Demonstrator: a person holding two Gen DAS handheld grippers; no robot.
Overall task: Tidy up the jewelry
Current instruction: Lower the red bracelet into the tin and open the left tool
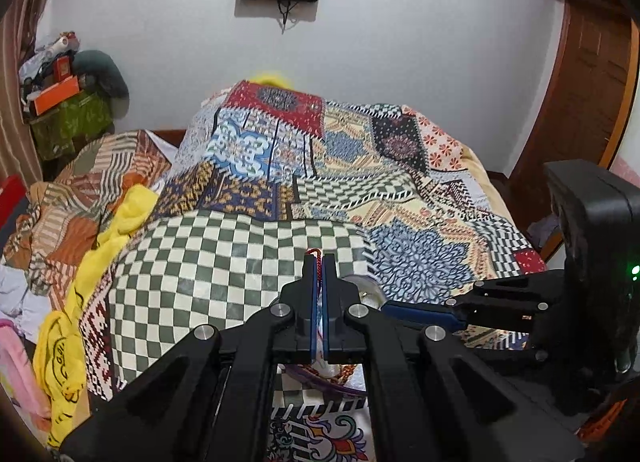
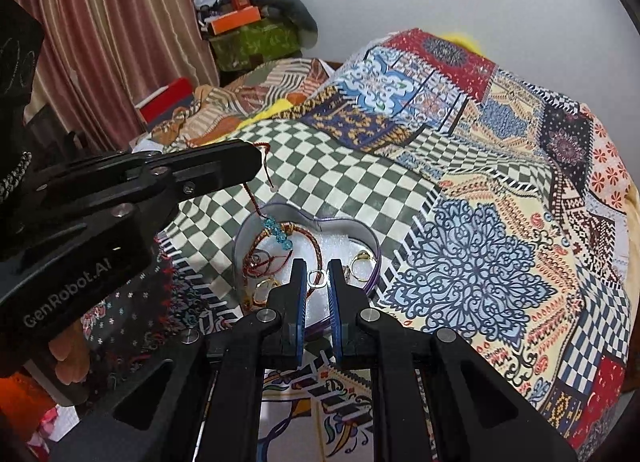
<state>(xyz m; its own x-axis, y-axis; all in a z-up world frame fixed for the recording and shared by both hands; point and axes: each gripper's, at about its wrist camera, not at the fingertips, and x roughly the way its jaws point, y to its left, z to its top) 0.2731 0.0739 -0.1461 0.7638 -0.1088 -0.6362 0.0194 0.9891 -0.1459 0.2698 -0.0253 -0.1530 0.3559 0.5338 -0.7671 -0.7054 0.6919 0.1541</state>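
The left tool [image 1: 319,262] is closed tight on a red cord bracelet [image 2: 276,232]. In the left wrist view only a small red loop shows above the blue pads, which have almost no gap between them. In the right wrist view the cord hangs down from this tool [image 2: 256,160], and its light blue beads hang over the far left part of the heart-shaped box [image 2: 372,240]. One loose end with a small white bead swings free above the checked patch of the bed cover [image 2: 520,222].

The right tool [image 2: 318,282] is at the near rim of the box. Its jaws are a little apart, with a small silver ring [image 2: 317,276] between the pads. I cannot tell if the pads really press on the ring, or if the ring only lies on the white lining behind them.

The box stands on the bed and already contains a braided bracelet [image 2: 318,250] and some gold rings [image 2: 362,262].

I judge the step in hand is to lay the beaded bracelet into the box. To do it well, the left tool should go down slowly until the beads rest on the lining, then move a little toward the middle, so that the cord coils inside the rim. It should open only after that. The free end can easily stay outside the wall, and the cord can catch on the braided bracelet. The right tool should keep away from the falling cord.
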